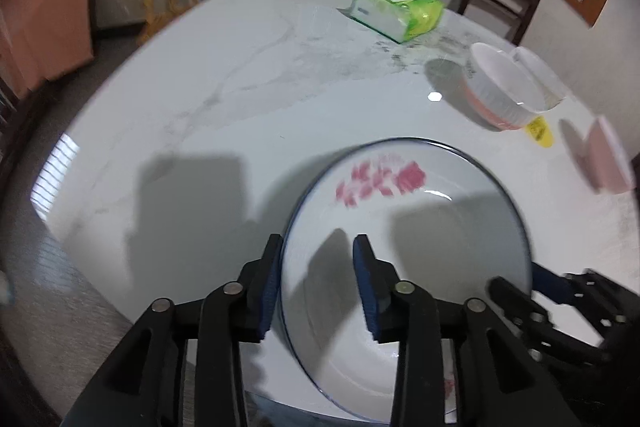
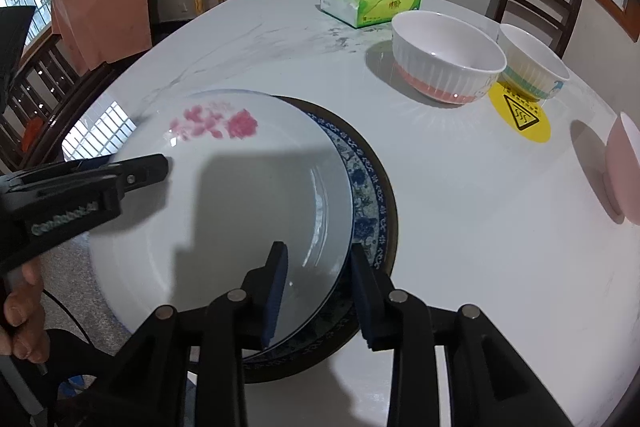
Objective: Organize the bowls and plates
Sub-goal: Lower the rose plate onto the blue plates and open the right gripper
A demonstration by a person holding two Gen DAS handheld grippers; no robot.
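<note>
White floral plate [image 2: 224, 195] atop blue-patterned plate [image 2: 366, 203], both tongs straddling its rim

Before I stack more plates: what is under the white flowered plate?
A blue-patterned plate with a dark rim lies under the white flowered plate. Only its right edge shows; the rest is covered.

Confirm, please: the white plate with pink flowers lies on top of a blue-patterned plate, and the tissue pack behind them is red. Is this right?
Not quite. The tissue pack is green, not red, as the right wrist view shows. The rest holds: the white plate with pink flowers lies on top of the blue-patterned plate.
</note>
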